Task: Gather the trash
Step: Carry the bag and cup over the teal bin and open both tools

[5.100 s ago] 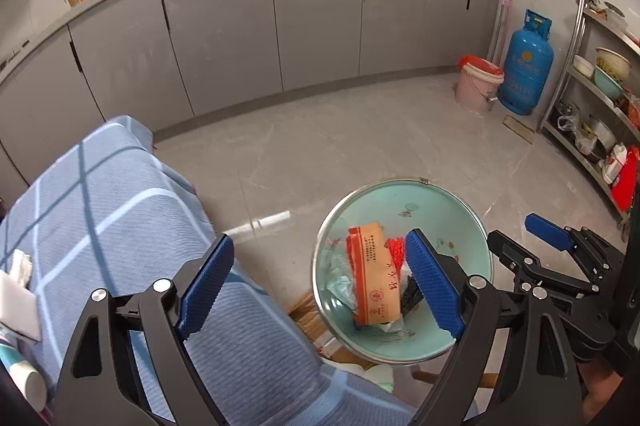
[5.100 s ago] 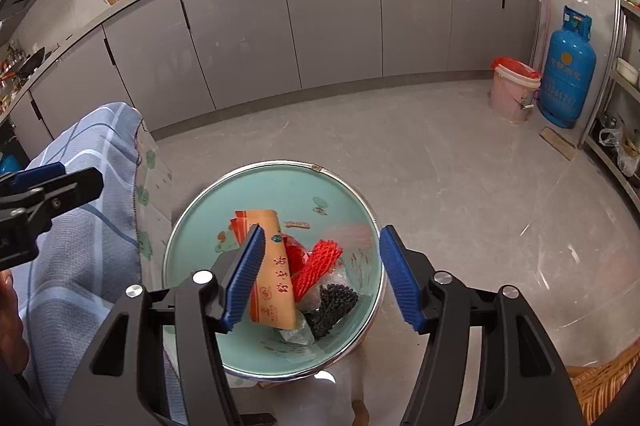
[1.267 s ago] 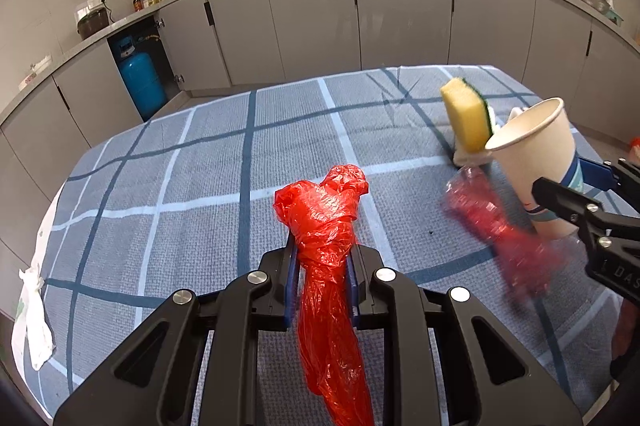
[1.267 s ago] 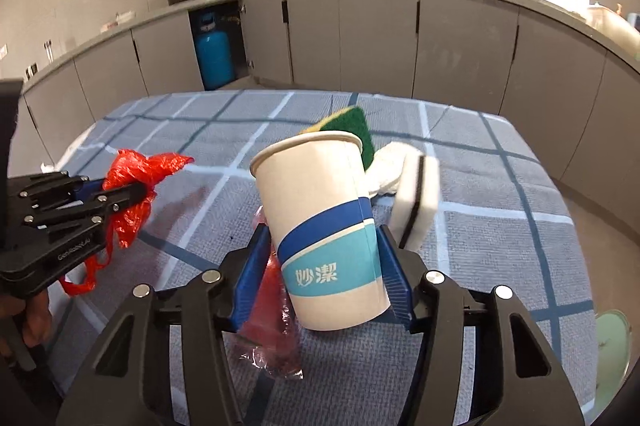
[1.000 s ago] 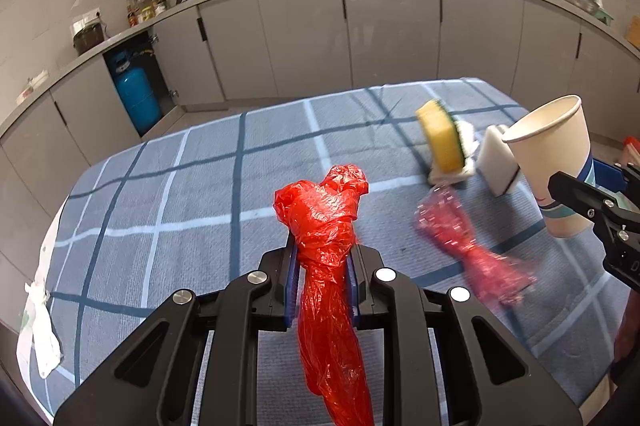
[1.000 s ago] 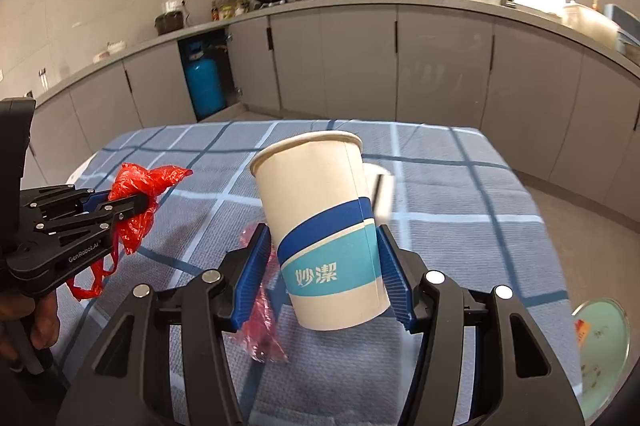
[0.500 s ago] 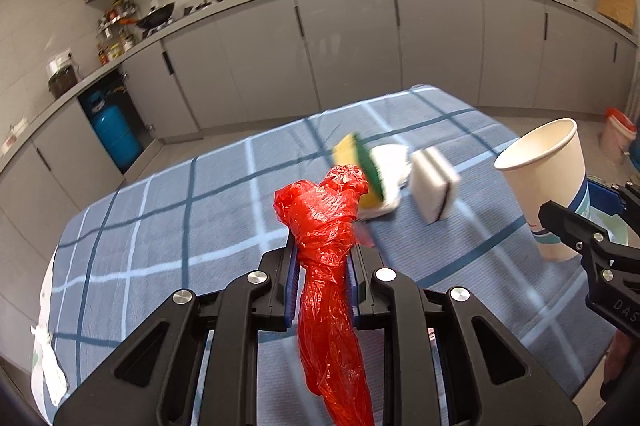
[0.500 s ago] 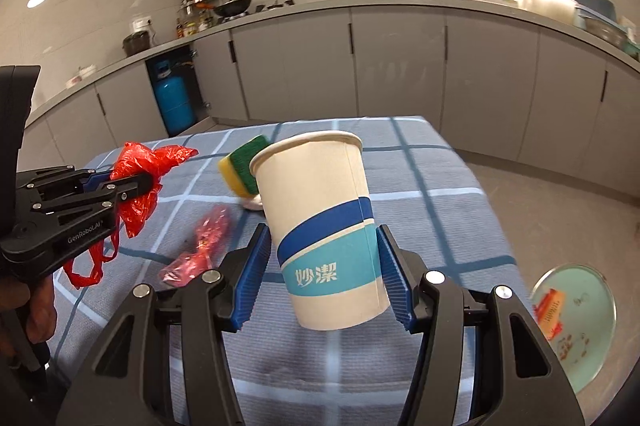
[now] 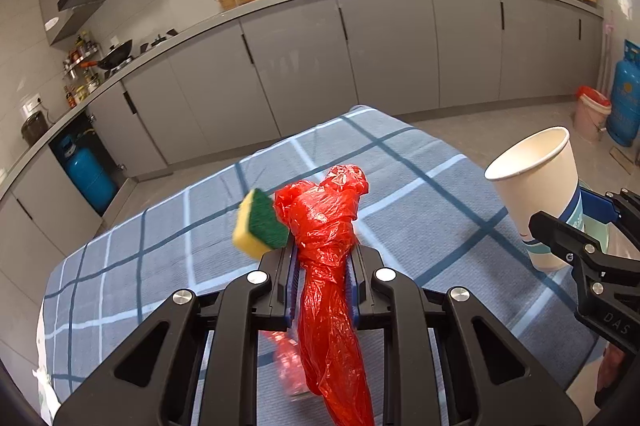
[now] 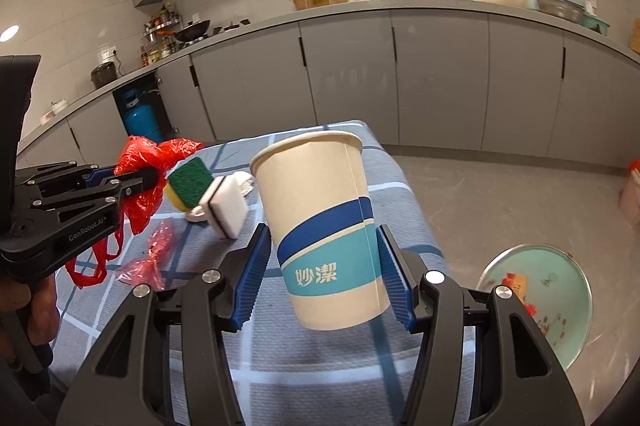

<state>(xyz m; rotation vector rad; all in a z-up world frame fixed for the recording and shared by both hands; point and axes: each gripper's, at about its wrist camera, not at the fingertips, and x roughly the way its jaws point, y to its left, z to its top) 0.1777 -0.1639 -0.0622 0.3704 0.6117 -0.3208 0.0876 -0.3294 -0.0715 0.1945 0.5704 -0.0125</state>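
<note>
the basin [image 10: 576,342] lies low to the right, nearer the right gripper [image 10: 322,280] clamping the cup [image 10: 324,226]; left gripper [image 9: 323,290] pinches the red bag [image 9: 326,226]

Red plastic bag [image 9: 328,266]: lower end runs off the bottom edge of the left wrist view. A blurred red scrap [image 9: 286,358] just left of it is unidentifiable there. Yellow-green sponge [image 9: 260,224] beside the bag is motion-blurred, its right edge hidden behind the bag.
</note>
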